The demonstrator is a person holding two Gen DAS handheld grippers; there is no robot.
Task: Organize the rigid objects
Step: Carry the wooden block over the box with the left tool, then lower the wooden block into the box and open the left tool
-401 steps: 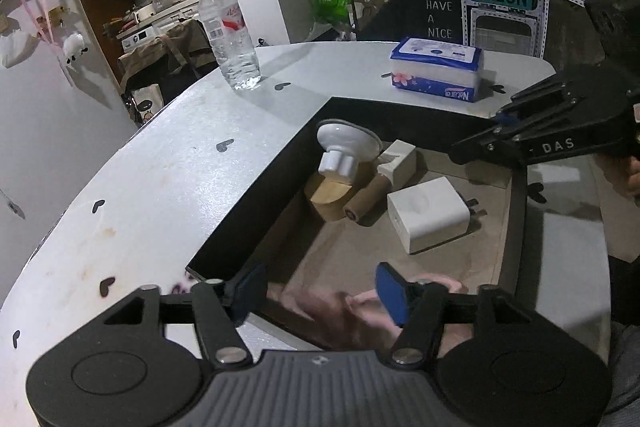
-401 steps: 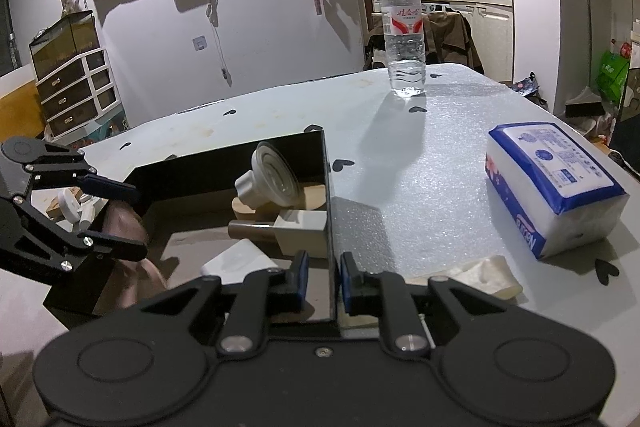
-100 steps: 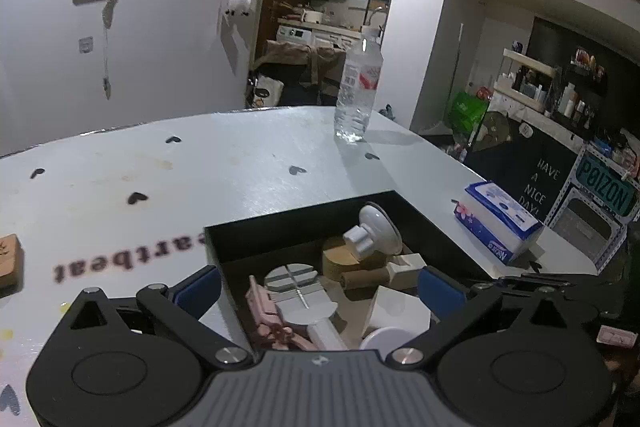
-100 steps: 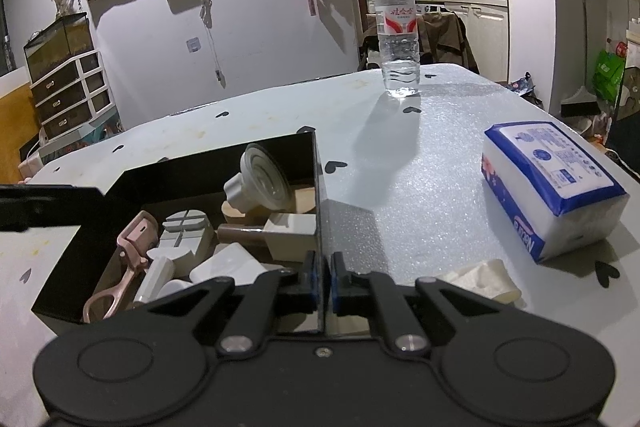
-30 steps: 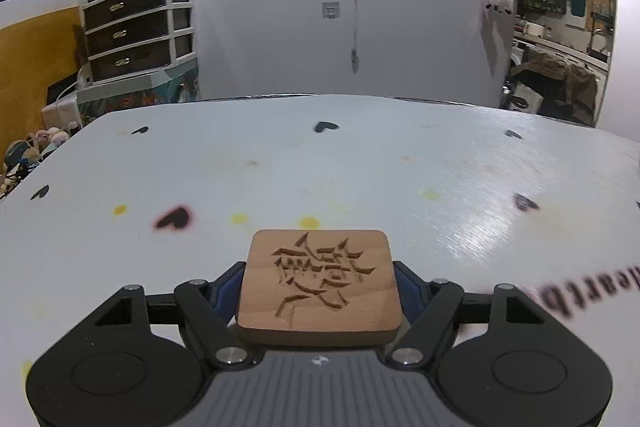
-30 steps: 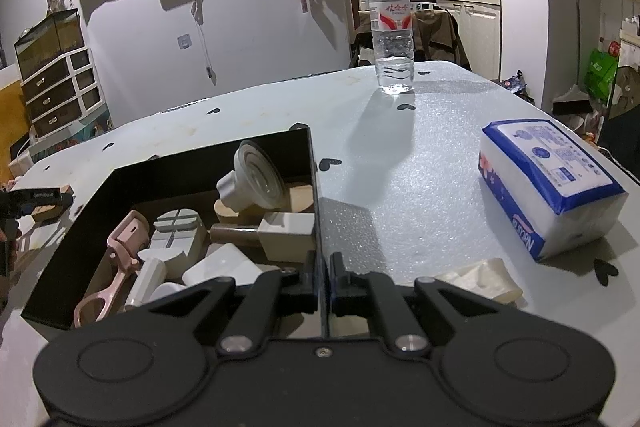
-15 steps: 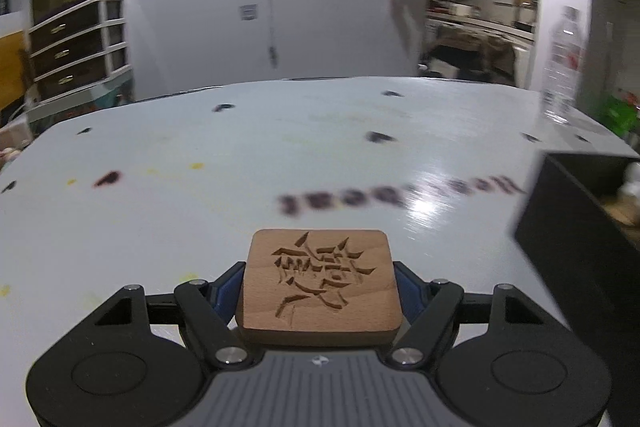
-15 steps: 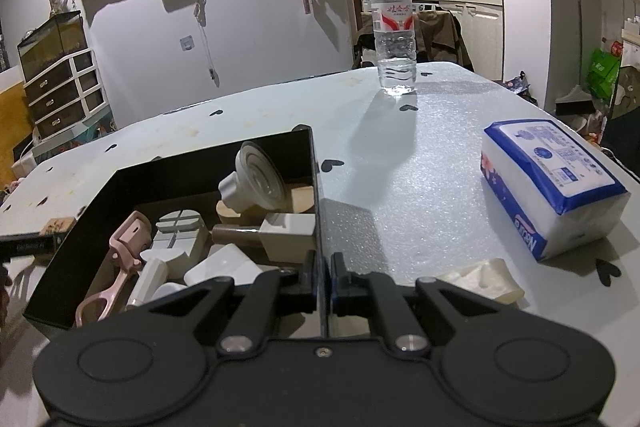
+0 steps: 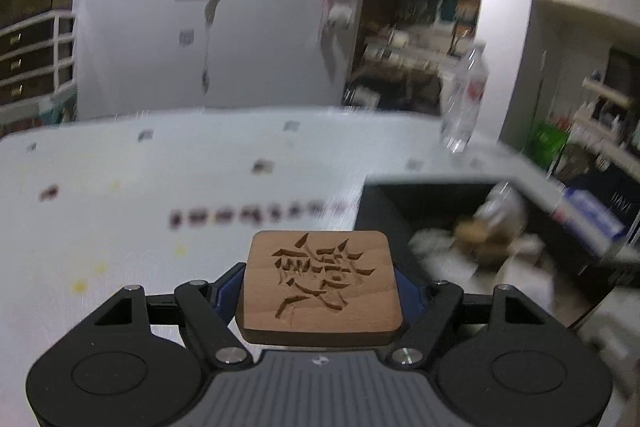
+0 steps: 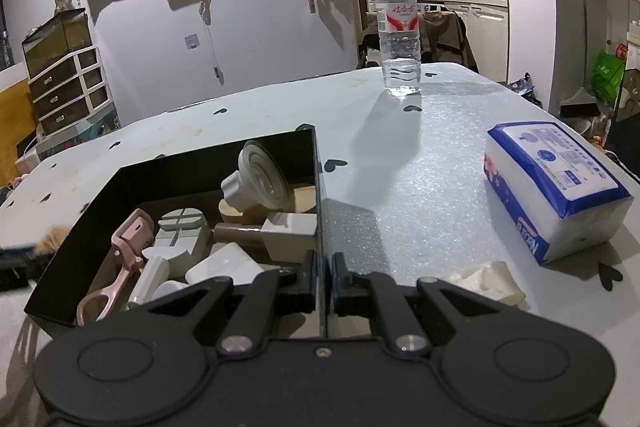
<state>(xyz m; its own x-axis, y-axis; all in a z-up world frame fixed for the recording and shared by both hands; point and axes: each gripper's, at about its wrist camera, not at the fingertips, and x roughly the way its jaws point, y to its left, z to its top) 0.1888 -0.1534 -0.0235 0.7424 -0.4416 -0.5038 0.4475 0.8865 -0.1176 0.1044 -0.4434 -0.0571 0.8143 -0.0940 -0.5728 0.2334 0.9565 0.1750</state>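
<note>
Wooden block (image 9: 322, 285), square with rounded corners and a carved character on its top face, lies flat between the blue pads of the left gripper (image 9: 320, 287). Pads press on its left and right edges; jaws stand wide, clamped on the block. Block is carried above the white table (image 9: 160, 167), clear of the surface, just left of the black box (image 9: 380, 211). Left wrist view is motion-blurred; box contents there read only as pale and tan shapes.

Right gripper (image 10: 322, 277) is pinched on the box's near right wall (image 10: 320, 187); the thin wall runs between the two almost-touching pads.

Inside the box, right wrist view: white suction-cup knob (image 10: 256, 177) resting tilted on a tan wooden piece (image 10: 298, 201); brown-handled piece with a cream block head (image 10: 276, 227) against the right wall; grey round slotted part (image 10: 180, 227); pink eyelash curler (image 10: 120, 267) along the left side; white charger block (image 10: 224, 265) near the front.

Outside the box on the table: water bottle (image 10: 398, 31) upright at the far edge, well apart; blue-and-white tissue pack (image 10: 552, 187) to the right; crumpled tissue (image 10: 486, 281) just beside the right gripper. Printed black hearts are scattered over the tabletop.
</note>
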